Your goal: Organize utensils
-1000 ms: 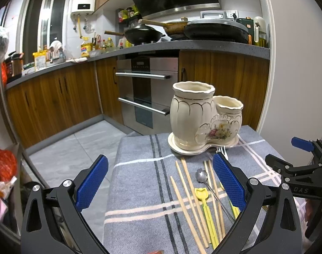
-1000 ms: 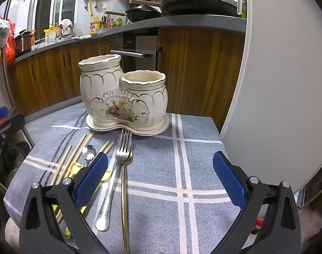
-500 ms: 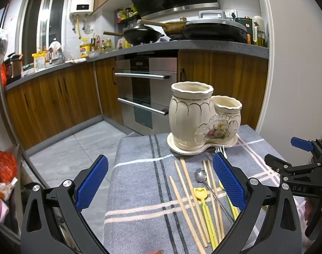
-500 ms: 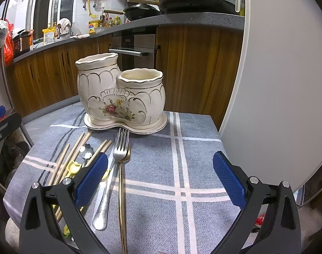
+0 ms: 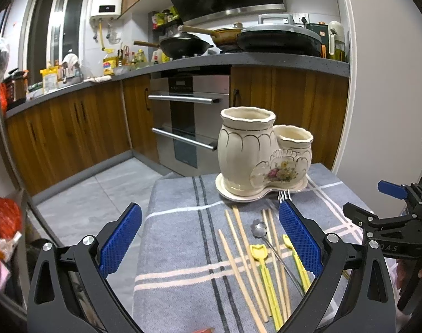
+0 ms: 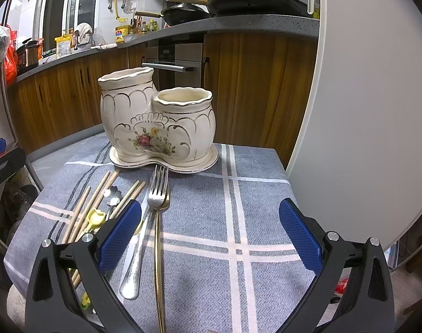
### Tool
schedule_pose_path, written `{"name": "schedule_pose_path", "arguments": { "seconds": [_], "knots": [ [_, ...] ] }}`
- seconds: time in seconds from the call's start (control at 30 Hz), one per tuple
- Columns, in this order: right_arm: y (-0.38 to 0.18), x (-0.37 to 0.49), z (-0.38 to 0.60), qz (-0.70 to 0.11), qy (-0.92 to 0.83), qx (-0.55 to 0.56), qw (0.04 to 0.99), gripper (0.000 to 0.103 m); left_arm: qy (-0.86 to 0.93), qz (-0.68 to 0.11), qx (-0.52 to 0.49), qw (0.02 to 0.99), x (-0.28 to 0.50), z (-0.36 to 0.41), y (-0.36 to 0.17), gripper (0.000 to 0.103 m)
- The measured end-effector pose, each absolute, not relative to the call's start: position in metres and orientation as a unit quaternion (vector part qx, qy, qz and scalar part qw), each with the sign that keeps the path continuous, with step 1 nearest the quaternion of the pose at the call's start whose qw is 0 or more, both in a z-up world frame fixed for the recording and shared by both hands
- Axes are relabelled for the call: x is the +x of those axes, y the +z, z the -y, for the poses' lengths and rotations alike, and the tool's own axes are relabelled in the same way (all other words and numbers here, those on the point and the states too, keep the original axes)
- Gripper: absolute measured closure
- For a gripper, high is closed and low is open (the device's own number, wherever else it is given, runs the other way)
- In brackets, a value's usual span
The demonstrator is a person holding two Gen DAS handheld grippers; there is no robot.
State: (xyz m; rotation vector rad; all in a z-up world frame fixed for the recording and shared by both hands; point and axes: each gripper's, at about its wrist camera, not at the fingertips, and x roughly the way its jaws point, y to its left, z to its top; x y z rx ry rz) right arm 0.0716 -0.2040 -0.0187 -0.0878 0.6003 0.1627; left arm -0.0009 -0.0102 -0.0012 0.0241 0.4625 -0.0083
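Both grippers, left gripper [image 5: 209, 241] and right gripper [image 6: 211, 234], fingers spread wide (holding nothing), above grey cloth [image 6: 260, 194]; chopsticks [image 5: 240, 252], forks [image 6: 152, 208], spoon [image 5: 259, 229] lying loose before the cream holder [image 6: 158, 127].

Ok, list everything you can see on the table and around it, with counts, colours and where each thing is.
Cream ceramic two-pot utensil holder: one, cream with gold trim and a flower print, far end of the table, both pots look empty.
Grey checked tablecloth: one, grey with white and dark lines, covers the table.
Wooden chopsticks: several, pale wood, lying loose in front of the holder.
Silver fork: one, beside the gold one.
Gold fork: one, partly under the silver fork's head.
Small silver spoon: one, among the chopsticks.
Yellow plastic picks: at least two, among the chopsticks.
Left hand-held gripper: black, blue pads, open.
Right hand-held gripper: same, open.
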Motion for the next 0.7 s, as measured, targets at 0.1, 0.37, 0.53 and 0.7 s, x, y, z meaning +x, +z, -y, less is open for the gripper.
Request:
{"name": "schedule_pose_path", "arguments": {
  "seconds": [0.1, 0.37, 0.53, 0.7],
  "knots": [
    [-0.0192, 0.0717, 0.2042, -0.296, 0.08, -0.043, 0.951, 0.005, -0.005, -0.232, 0.012, 0.973, -0.0007, 0.0099, -0.0016, 0.005],
    [-0.0214, 0.0719, 0.2045, -0.298, 0.079, -0.043, 0.95, 0.005, -0.005, -0.234, 0.011, 0.972, -0.0006, 0.011, -0.0029, 0.005],
    [-0.0224, 0.0731, 0.2046, -0.3, 0.078, -0.044, 0.95, 0.005, -0.006, -0.238, 0.01, 0.971, -0.0003, 0.011, -0.0049, 0.005],
    [-0.0248, 0.0747, 0.205, -0.302, 0.078, -0.045, 0.949, 0.005, -0.006, -0.237, 0.01, 0.971, 0.0, 0.0107, -0.005, 0.005]
  ]
}}
